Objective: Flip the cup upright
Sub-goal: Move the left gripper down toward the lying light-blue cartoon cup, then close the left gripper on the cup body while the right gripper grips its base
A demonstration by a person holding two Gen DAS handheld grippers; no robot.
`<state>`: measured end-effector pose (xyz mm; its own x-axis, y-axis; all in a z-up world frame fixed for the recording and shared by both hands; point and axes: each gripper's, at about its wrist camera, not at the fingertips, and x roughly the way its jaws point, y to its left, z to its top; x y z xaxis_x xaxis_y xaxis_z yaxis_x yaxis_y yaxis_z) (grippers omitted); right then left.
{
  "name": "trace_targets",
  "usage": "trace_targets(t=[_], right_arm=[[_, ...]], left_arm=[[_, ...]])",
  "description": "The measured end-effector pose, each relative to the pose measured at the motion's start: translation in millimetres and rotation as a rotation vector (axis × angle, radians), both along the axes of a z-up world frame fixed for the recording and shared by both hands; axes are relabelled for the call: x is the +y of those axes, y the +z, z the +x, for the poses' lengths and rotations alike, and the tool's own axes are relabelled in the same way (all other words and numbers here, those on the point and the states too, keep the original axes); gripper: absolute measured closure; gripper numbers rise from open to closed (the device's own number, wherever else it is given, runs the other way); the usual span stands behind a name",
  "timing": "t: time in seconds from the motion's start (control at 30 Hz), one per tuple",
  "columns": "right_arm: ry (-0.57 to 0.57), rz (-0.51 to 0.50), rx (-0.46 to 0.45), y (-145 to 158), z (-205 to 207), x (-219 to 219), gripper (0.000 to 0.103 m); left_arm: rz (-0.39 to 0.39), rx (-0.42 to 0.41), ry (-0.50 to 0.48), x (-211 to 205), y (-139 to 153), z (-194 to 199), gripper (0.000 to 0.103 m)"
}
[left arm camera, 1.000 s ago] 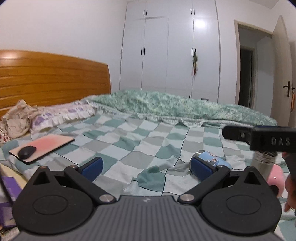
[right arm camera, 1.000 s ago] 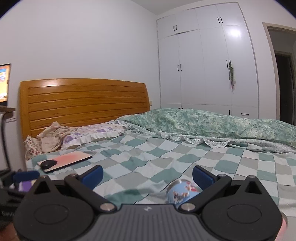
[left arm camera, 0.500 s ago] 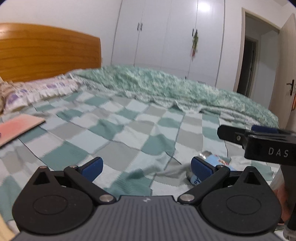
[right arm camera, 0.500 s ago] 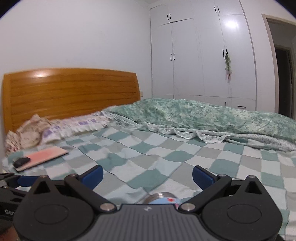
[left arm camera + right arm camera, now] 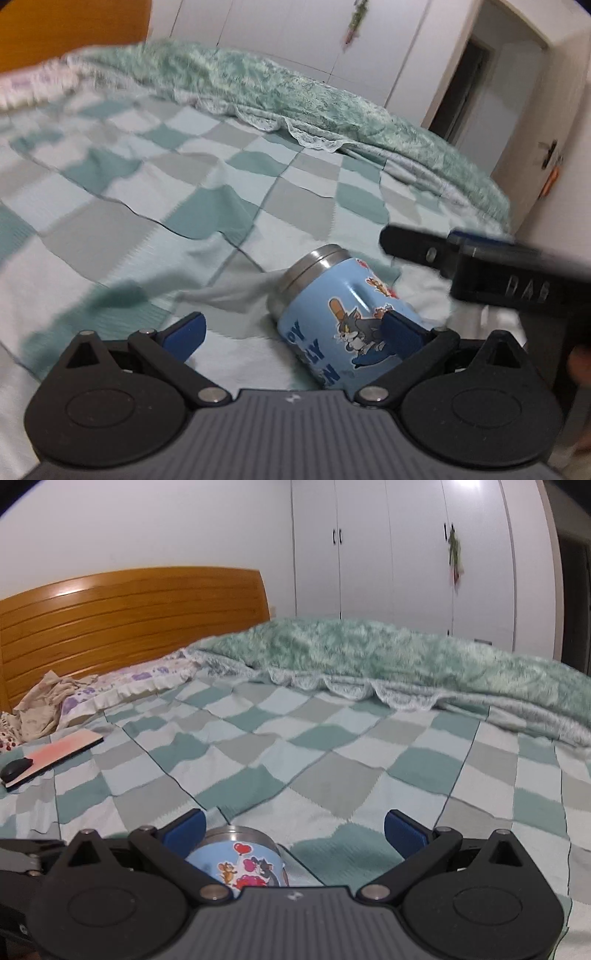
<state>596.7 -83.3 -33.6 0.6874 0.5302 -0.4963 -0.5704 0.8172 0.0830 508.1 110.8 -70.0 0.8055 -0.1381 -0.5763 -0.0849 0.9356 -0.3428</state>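
A light blue cartoon-printed cup with a steel rim lies on its side on the checked bedspread, rim pointing away from me. My left gripper is open, with the cup between its fingers, close to the right pad. My right gripper is open, low over the cup, which sits by its left pad. The right gripper body shows in the left wrist view just right of the cup.
A green quilt is bunched across the far side of the bed. A pink pad with a black mouse lies at the left near the pillows. A wooden headboard and white wardrobes stand behind.
Both grippers have moved down and forward toward the cup. It now lies between the left gripper's fingers and larger under the right gripper. Both stay open.
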Motion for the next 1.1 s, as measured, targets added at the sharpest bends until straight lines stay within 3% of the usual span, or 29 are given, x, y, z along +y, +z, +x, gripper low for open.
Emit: trace_targets(t=[0.17, 0.4, 0.57, 0.8, 0.9, 1.0, 1.1], right_arm=[[0.012, 0.045, 0.101, -7.8, 16.1, -8.1, 0.000], [0.020, 0.107, 0.188, -9.3, 32.9, -20.0, 0.002], [0.032, 0.153, 0.298, -15.3, 51.8, -25.3, 0.002], [0.102, 0.113, 0.508, -25.6, 83.6, -16.5, 0.008], [0.157, 0.097, 0.647, -37.5, 103.6, -2.7, 0.007], [0.176, 0.093, 0.781, -57.3, 117.5, 11.4, 0.018], [0.189, 0.154, 0.804, -62.0, 110.5, 19.7, 0.018]], left_arm=[[-0.067, 0.014, -0.009, -7.3, -4.6, 13.4, 0.000], [-0.195, 0.110, -0.074, -18.2, -15.4, 49.9, 0.000], [-0.308, 0.202, -0.106, -31.0, -34.4, 82.7, 0.003], [-0.260, 0.134, -0.169, -35.9, -36.0, 82.8, 0.009], [-0.262, 0.131, -0.195, -30.4, -34.4, 78.1, 0.009], [-0.256, 0.136, -0.211, -21.2, -32.3, 74.8, 0.010], [-0.220, 0.137, -0.216, -10.2, -27.5, 68.9, 0.010]])
